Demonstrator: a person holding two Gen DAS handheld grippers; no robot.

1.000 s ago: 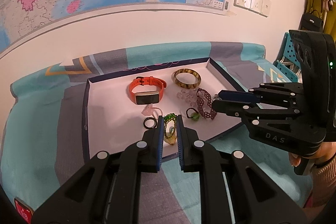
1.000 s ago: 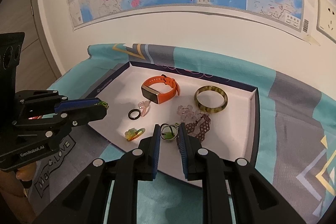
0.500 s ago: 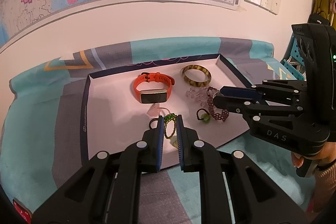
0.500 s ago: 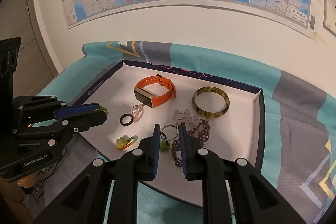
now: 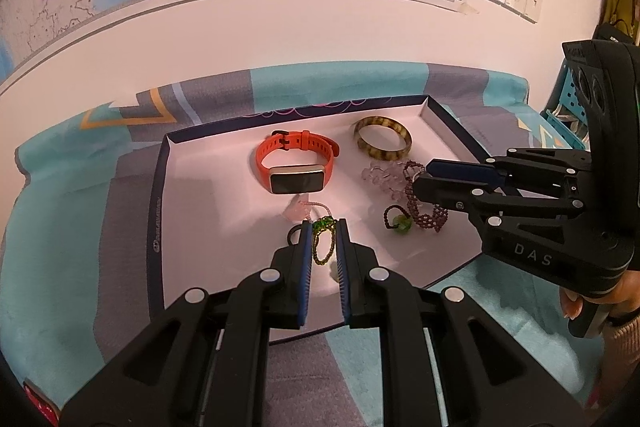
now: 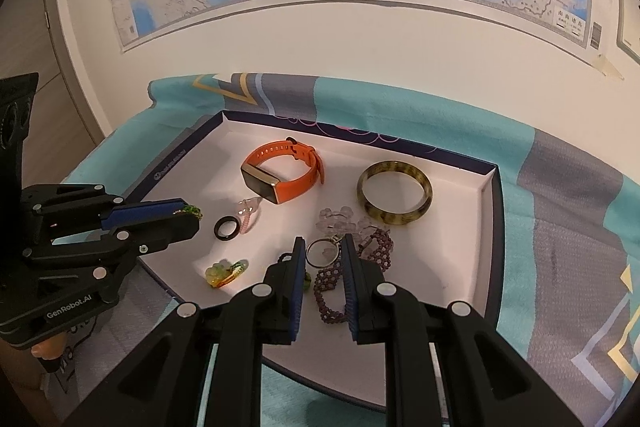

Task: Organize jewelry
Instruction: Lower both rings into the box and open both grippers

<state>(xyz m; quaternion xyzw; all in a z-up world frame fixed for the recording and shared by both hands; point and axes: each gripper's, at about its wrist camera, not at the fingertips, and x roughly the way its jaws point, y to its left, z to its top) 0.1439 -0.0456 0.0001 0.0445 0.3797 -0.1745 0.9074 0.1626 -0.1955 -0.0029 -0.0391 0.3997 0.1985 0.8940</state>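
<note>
While the left gripper (image 5: 322, 227) pinches a green beaded chain bracelet (image 5: 323, 241) lifted above the white shallow tray (image 5: 200, 211), mid-transfer by my reading, the right gripper (image 6: 322, 247) hovers slightly parted and empty over a maroon beaded bracelet (image 6: 352, 275); next comes choosing its resting spot.

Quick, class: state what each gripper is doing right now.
Left gripper: shut on the green beaded chain.
Right gripper: open, holding nothing, above the purple beaded bracelet.
</note>
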